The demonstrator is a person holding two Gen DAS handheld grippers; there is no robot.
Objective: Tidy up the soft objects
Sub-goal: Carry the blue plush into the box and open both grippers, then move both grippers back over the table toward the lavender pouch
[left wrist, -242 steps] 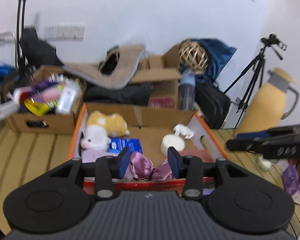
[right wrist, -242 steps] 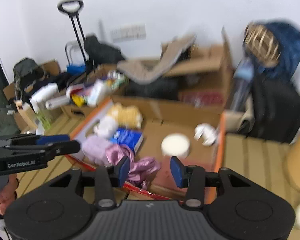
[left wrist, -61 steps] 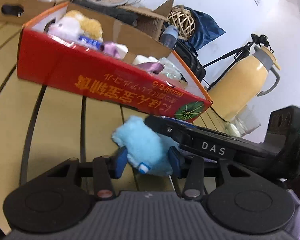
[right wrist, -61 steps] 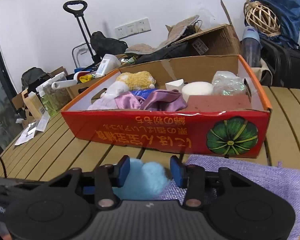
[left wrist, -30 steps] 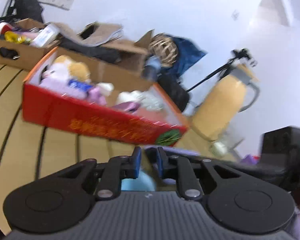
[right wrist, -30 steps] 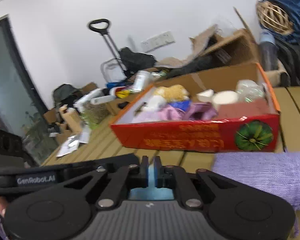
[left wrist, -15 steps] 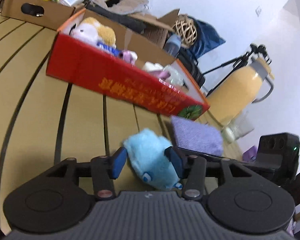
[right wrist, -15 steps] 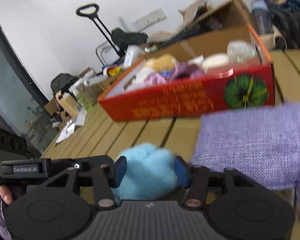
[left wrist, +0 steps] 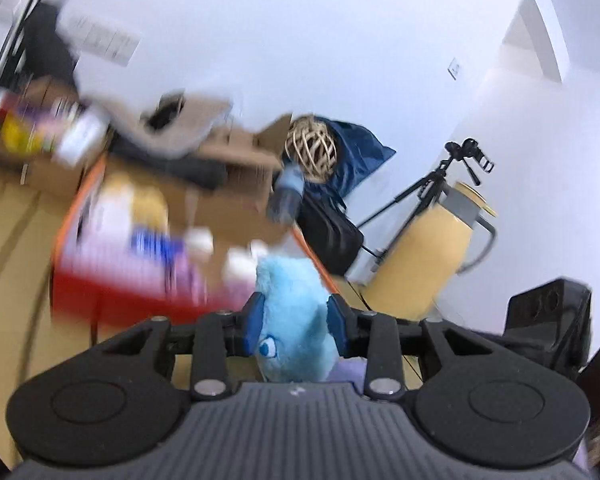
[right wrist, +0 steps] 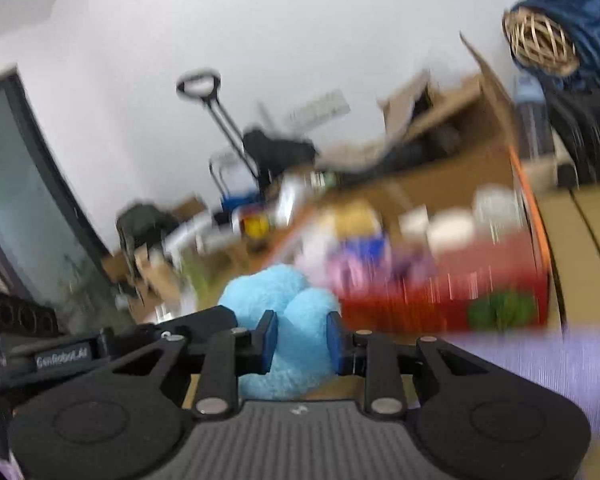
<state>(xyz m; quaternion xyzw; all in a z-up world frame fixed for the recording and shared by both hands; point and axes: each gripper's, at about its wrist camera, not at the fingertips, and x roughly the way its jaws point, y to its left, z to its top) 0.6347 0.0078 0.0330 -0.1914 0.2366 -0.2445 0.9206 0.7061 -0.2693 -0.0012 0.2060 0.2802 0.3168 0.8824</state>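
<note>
A light blue plush toy [left wrist: 290, 292] with a stitched eye sits between the blue pads of my left gripper [left wrist: 296, 322], whose jaws are closing and pressing into it. In the right wrist view the same blue plush toy [right wrist: 268, 292] bulges between the pads of my right gripper [right wrist: 302, 340], which is also closing on it from the other side. The toy hangs above the wooden table, in front of the red cardboard box [left wrist: 112, 296] that holds several soft things. A purple cloth bag [right wrist: 540, 356] lies on the table by the red cardboard box [right wrist: 420, 304].
A yellow thermos jug [left wrist: 424, 264] and a camera tripod [left wrist: 432, 184] stand at the right. Behind the red box are brown cartons, a black bag and a wicker ball [left wrist: 311, 150]. Both views are motion-blurred.
Both grippers have narrowed onto the blue plush toy and lifted it off the table. Both views now look higher, over the red box.
</note>
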